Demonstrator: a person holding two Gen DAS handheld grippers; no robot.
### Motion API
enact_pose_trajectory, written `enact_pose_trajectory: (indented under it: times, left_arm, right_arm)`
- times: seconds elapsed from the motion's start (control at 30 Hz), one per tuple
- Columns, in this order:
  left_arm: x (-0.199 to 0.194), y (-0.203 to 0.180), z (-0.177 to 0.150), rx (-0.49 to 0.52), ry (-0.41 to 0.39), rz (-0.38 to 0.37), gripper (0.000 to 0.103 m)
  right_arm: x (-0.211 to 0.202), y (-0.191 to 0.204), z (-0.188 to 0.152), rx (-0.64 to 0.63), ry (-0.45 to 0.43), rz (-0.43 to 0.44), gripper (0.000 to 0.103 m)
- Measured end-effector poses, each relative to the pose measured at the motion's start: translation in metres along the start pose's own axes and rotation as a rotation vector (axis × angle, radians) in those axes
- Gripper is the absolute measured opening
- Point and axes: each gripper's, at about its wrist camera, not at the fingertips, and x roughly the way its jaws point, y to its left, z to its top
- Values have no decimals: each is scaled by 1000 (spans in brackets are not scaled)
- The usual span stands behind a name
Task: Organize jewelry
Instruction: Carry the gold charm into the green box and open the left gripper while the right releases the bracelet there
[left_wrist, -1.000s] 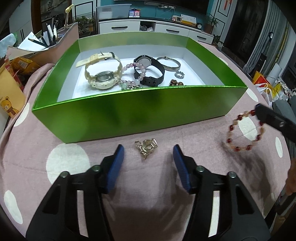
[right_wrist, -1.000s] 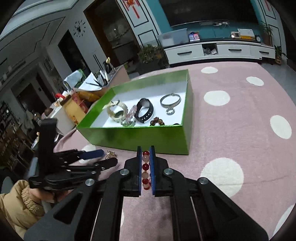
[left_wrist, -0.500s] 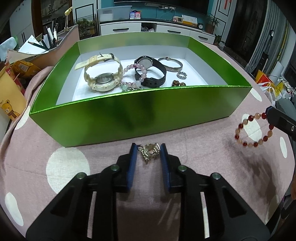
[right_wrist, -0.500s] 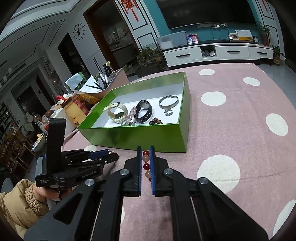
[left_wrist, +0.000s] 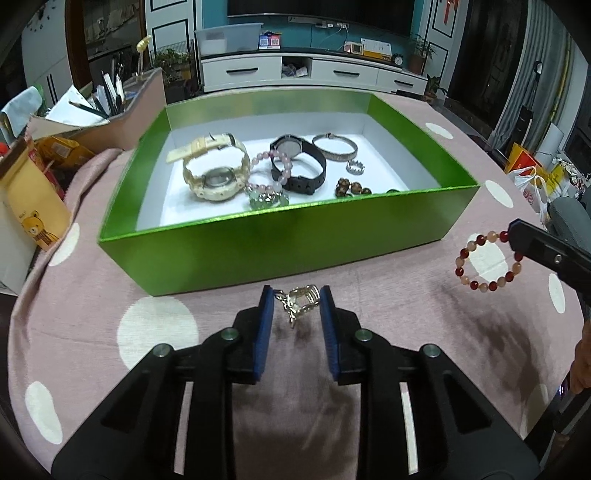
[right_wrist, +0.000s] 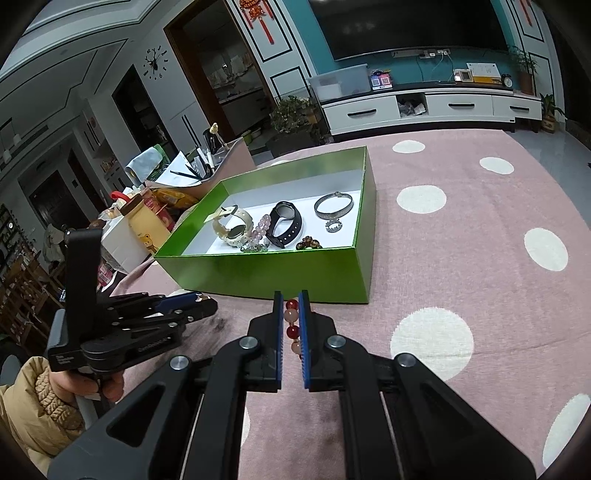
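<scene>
Left wrist view: the left gripper (left_wrist: 297, 308) has its blue jaws pinching a small gold filigree ring (left_wrist: 301, 300), lifted just off the pink polka-dot tablecloth (left_wrist: 92, 295). The shiny green cardboard box (left_wrist: 280, 240) sits at 12 o'clock, its near wall right beyond the ring. Inside the box are a cream watch (left_wrist: 216, 171), a black watch (left_wrist: 299, 166) and a silver bangle (left_wrist: 335, 147).

Right wrist view: the right gripper (right_wrist: 290, 321) clamps a red-and-peach bead bracelet (right_wrist: 291, 325), with the box at 12 o'clock. The left gripper is at 9 o'clock.
</scene>
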Motion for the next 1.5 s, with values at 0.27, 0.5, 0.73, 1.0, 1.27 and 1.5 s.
enact_pose_trajectory:
  times: [0.27,0.5,0.73,1.0,1.27,1.5]
  left_arm:
    - [-33,3,7,1,-57,6,25]
    - [-53,5,16,5,-104,12,25]
    - [-68,15,31,-5,-143,14,25]
    - [-84,33,60,-33,-190,21,25]
    - [-82,54,85,-86,-195,13,25]
    - [-72,67,103,-110,-186,20,25]
  right_arm:
    - [-6,5,4,-12,-12,-8,8]
    - [-12,11,10,-33,-29,-13,8]
    - [-20,17,27,-57,-67,-25,8]
    - [-22,25,48,-88,-108,-28,8]
    - [-18,26,72,-84,-140,-29,8]
    - [-10,23,89,-83,-154,-38,8]
